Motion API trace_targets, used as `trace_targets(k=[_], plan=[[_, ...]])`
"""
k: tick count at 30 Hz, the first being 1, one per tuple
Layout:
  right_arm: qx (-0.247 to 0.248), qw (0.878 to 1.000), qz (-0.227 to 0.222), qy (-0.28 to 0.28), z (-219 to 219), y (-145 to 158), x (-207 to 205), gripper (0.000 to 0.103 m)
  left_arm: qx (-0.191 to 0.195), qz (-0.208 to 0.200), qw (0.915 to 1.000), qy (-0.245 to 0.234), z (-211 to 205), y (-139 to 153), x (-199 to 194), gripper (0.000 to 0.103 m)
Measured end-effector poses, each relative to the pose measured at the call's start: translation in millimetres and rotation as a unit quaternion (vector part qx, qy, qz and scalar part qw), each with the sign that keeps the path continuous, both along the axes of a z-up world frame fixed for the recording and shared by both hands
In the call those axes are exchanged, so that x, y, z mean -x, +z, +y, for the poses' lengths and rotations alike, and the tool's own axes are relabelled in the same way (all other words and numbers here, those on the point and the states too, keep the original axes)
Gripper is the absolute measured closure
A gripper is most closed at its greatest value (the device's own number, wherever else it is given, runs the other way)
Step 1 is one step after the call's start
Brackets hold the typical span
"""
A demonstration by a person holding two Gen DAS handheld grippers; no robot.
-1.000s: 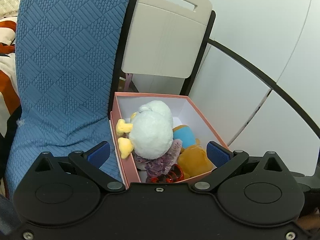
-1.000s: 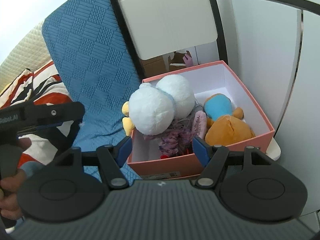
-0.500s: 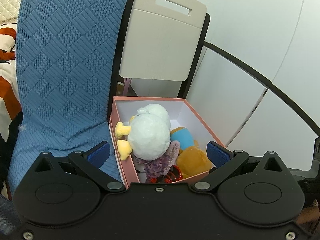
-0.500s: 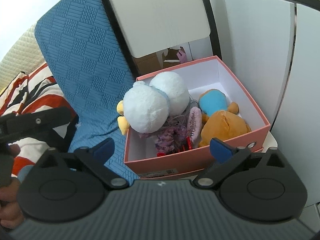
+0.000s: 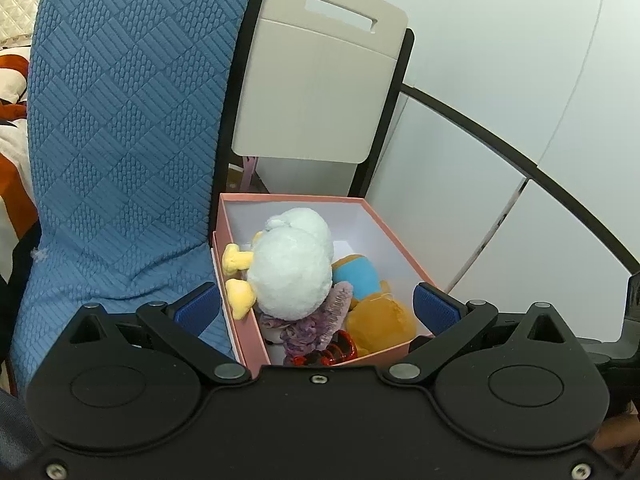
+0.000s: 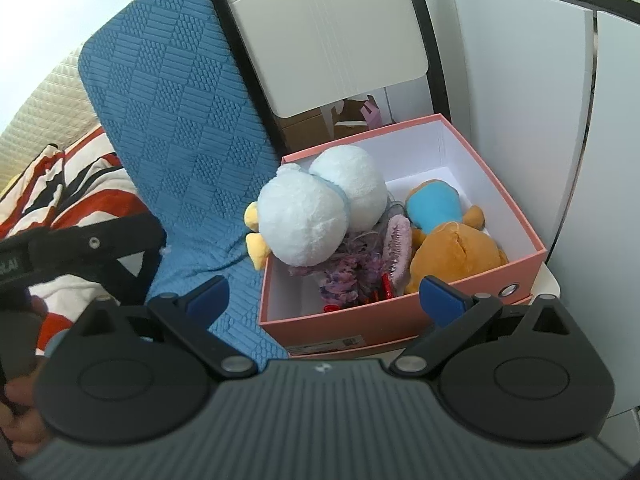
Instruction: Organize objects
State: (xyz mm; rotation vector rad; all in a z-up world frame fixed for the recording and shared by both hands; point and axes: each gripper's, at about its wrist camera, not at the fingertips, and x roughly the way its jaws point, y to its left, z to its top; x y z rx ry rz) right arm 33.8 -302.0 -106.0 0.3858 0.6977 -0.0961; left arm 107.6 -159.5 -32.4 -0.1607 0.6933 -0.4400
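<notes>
A pink box (image 5: 396, 240) (image 6: 472, 280) with a white inside holds a white plush duck (image 5: 292, 272) (image 6: 304, 220) with yellow feet, an orange and blue plush (image 5: 380, 316) (image 6: 452, 240), a purple knitted item (image 6: 348, 276), a pink hairbrush (image 6: 398, 248) and a red clip (image 5: 340, 350). My left gripper (image 5: 318, 306) is open and empty, above the box's near end. My right gripper (image 6: 324, 296) is open and empty, in front of the box.
A blue quilted cover (image 5: 120, 140) (image 6: 180, 140) lies left of the box. A beige folding chair back (image 5: 320, 92) (image 6: 332, 32) stands behind it. White cabinet panels (image 5: 500, 160) are on the right. A red, white and black striped cloth (image 6: 60, 188) lies at far left.
My right gripper has opened wide from a narrower gap and pulled back from the box. My left gripper has drawn back slightly, staying open.
</notes>
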Motion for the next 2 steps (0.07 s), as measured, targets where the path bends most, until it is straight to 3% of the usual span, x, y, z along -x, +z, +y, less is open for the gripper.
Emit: trace_targets(k=[2], plan=[[0.002, 1.000, 0.000, -0.001, -0.4, 0.5, 0.5, 0.000, 0.001, -0.001, 1.0000, -0.003, 0.0, 0.5, 0.8, 0.000]])
